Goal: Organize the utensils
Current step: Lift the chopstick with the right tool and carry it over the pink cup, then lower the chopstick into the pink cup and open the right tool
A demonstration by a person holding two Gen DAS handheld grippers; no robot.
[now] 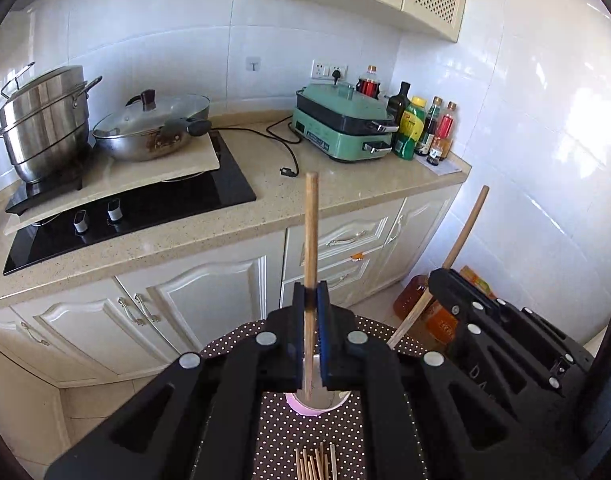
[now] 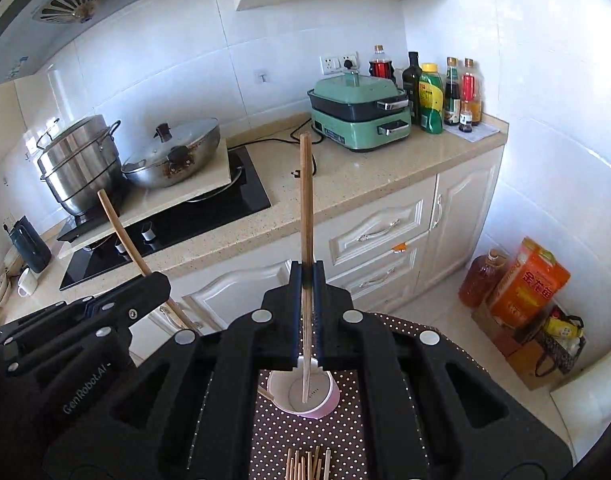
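Chopsticks mid-drop: left tool pinches one chopstick upright over the pink cup on the dotted tabletop, right tool pinches another already tip-inside; next, lower and release, then fetch the loose pile.

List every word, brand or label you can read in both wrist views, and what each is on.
"GenRobot.AI" – on the left gripper body, right wrist view.
"DA…" – partial letters on the right gripper body, left wrist view.
Three gold Chinese characters – on the orange bag on the floor.
Bottle labels and green cooker sticker – too small to read.
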